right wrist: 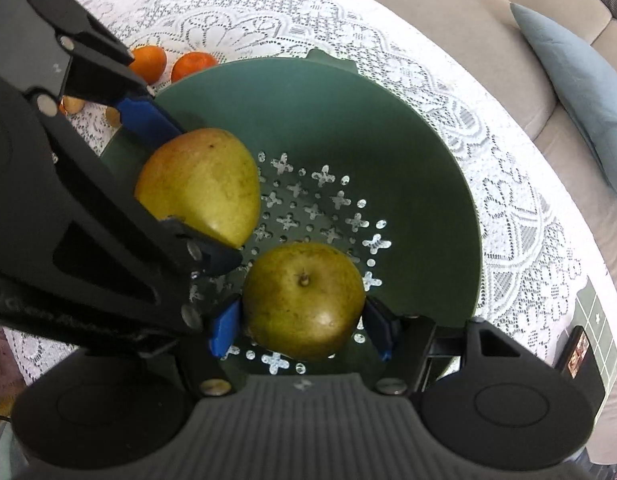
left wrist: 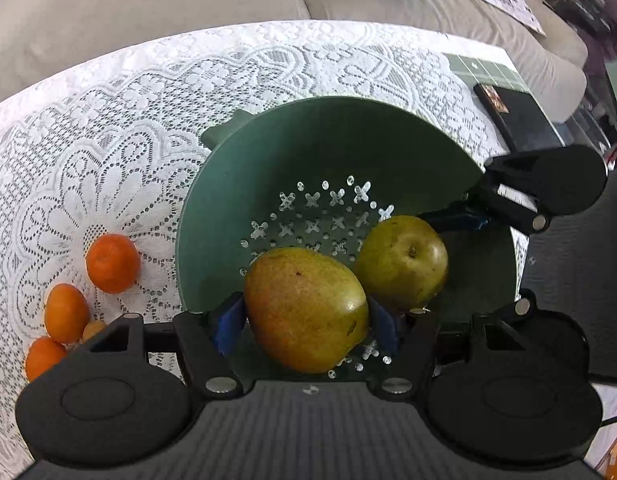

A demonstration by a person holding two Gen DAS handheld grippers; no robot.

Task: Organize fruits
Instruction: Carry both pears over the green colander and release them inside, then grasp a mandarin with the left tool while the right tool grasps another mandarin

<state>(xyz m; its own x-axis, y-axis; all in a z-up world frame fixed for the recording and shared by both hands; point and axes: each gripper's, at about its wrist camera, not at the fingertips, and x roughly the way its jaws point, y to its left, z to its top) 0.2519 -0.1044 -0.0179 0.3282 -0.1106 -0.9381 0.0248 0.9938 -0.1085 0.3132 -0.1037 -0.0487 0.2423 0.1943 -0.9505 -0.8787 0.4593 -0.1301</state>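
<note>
A green colander (left wrist: 268, 152) (right wrist: 388, 128) stands on the lace-covered table. My left gripper (left wrist: 306, 326) is shut on a yellow-red pear (left wrist: 304, 308), low inside the colander; the same pear shows in the right wrist view (right wrist: 200, 184), held between blue pads (right wrist: 148, 116). My right gripper (right wrist: 302, 330) is shut on a green-yellow pear (right wrist: 304, 300) inside the colander, stem up; it shows in the left wrist view (left wrist: 402, 262). Several oranges (left wrist: 112, 262) lie on the cloth left of the colander, and two show in the right wrist view (right wrist: 192, 65).
A beige sofa (left wrist: 148, 8) with a blue cushion (right wrist: 580, 88) runs behind the table. A dark box (left wrist: 520, 120) and green grid mat (left wrist: 484, 70) lie at the table's right end. Small yellowish fruits (right wrist: 73, 104) lie near the oranges.
</note>
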